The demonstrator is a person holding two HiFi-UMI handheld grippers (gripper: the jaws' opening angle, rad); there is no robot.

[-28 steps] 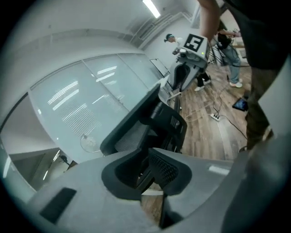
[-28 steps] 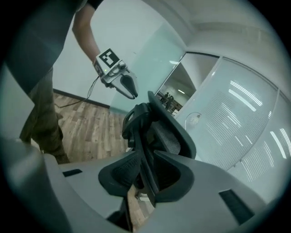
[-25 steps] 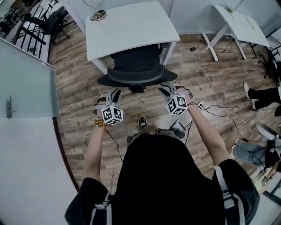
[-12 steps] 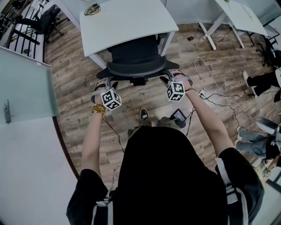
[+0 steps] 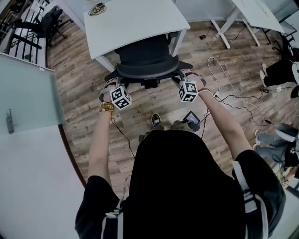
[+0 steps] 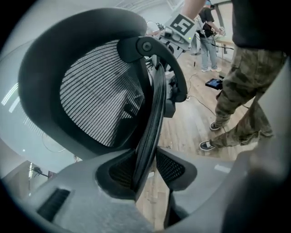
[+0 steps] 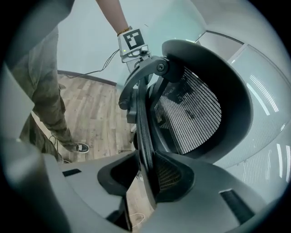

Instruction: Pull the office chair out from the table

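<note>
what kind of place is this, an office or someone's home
Probably an office or lab workspace: white tables, a mesh-backed office chair tucked under the nearest one, and a frosted glass partition, with loose cables on the wood floor.

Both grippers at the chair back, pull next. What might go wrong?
Jaws of the left gripper and right gripper are closing around the thin backrest rim, with a gap beside each. Pulling now may slip off.
The chair could roll back onto the device and cables lying behind it.

An office, it seems. A white bench [image 5: 140, 23] (a second bench [image 5: 254, 14] nearby), mesh office chair [image 5: 147, 60], glass partition [image 5: 28, 88].
</note>
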